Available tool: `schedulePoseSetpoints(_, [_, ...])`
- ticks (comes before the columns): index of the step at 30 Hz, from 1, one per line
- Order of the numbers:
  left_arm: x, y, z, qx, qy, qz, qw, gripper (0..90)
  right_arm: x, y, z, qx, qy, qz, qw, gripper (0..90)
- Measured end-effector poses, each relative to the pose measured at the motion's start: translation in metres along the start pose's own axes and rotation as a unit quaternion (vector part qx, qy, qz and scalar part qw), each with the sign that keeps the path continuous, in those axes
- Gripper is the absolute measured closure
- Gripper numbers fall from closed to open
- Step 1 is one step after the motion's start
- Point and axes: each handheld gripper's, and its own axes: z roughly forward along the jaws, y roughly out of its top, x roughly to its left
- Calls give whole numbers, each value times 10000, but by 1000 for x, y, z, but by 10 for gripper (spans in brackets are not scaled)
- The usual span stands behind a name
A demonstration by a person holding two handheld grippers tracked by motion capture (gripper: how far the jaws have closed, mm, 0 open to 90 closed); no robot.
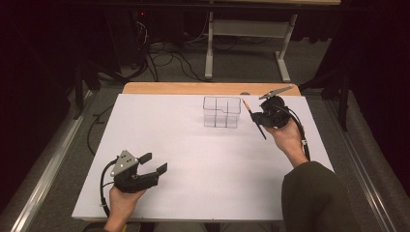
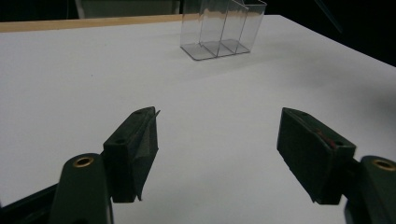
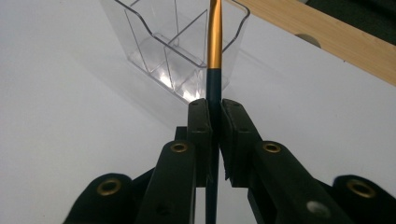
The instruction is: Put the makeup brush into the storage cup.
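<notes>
The right gripper is clamped on a slim dark-handled brush with a gold metal band, its jaws pressed tight around the dark shaft. In the high view the brush slants just right of a clear plastic organiser box with several compartments, which stands on the far middle of the white table top. The brush is above the table, outside the box. The left gripper hovers at the near left, jaws wide apart with nothing between them.
</notes>
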Motion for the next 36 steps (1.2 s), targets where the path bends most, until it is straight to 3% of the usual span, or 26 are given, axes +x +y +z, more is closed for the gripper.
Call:
schedulePoseSetpoints(18, [0, 0, 0, 10, 1, 15, 10000, 295, 3, 8, -2, -405, 44, -86, 9991, 848])
schedulePoseSetpoints(36, [-1, 0, 0, 6, 1, 18, 10000, 295, 10, 24, 0, -730, 254, -211, 9968, 848])
